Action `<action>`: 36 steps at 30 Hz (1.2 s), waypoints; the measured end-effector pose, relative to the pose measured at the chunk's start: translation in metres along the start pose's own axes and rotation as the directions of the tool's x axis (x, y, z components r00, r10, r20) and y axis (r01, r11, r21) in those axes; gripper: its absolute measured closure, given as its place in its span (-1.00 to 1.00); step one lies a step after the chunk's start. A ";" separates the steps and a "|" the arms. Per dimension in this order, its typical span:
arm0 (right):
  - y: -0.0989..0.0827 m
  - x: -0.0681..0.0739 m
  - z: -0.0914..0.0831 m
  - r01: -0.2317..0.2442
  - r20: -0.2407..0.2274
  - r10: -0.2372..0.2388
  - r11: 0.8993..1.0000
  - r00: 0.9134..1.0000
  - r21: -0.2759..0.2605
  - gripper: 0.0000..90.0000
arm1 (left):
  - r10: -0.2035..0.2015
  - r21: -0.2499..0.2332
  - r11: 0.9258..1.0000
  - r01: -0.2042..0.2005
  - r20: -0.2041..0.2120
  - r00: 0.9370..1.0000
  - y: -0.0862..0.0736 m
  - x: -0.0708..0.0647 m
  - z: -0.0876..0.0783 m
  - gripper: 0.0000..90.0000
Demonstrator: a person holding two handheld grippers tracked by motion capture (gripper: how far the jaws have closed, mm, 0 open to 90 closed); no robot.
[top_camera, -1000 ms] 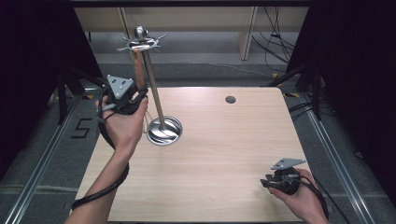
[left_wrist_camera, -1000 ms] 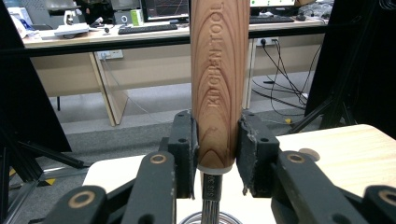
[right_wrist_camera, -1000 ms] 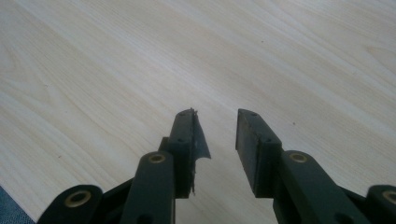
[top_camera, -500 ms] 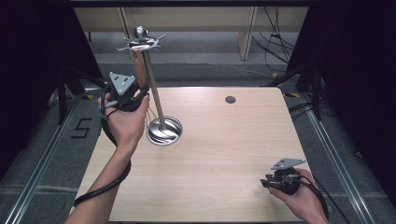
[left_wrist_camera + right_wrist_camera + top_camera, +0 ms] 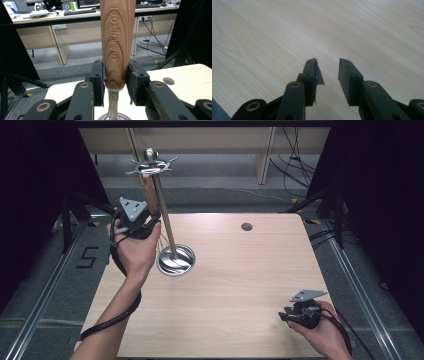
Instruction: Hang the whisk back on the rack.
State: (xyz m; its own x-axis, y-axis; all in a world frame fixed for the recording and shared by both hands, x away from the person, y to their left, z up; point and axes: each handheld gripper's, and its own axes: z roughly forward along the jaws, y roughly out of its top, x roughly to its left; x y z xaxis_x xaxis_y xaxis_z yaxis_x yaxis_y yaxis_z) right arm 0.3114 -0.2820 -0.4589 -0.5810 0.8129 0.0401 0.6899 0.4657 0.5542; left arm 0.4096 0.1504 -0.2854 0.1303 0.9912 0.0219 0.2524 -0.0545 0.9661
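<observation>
As the left tool (image 5: 116, 82) grips it, whisk (image 5: 117, 45) upright — wires apparently down.

- Handle (image 5: 117, 42): smooth grained wood with stamped letters.
- Stand (image 5: 175, 260): shiny polished metal.
- Worktop (image 5: 240, 285): pale matt wood grain.
- Left tongs (image 5: 117, 80): matt black plastic, worn pads.

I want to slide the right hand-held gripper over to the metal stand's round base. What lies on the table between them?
Nothing: in the high view, bare light wooden tabletop separates the right hand-held gripper from the shiny round metal stand base.
</observation>
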 end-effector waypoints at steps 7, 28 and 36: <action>0.000 0.000 0.000 -0.004 -0.001 0.004 1.000 1.000 -0.003 0.50 | 0.018 -0.013 1.000 -0.018 0.007 1.000 -0.002 0.001 0.000 0.46; -0.001 0.002 0.003 -0.017 -0.001 0.017 0.999 1.000 -0.045 0.40 | 0.047 -0.055 0.998 -0.035 0.233 0.971 -0.044 0.031 -0.051 -0.07; 0.000 0.000 0.002 0.013 0.003 -0.013 1.000 1.000 -0.028 0.32 | 0.068 0.019 0.997 -0.074 0.231 0.971 -0.086 0.050 -0.060 -0.20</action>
State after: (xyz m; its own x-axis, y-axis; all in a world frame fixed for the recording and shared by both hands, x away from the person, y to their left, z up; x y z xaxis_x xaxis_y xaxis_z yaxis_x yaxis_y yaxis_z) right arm 0.3118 -0.2810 -0.4606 -0.5889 0.8077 0.0302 0.6697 0.4667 0.5776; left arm 0.3371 0.2116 -0.3521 0.3650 0.9306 0.0276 0.2603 -0.1305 0.9567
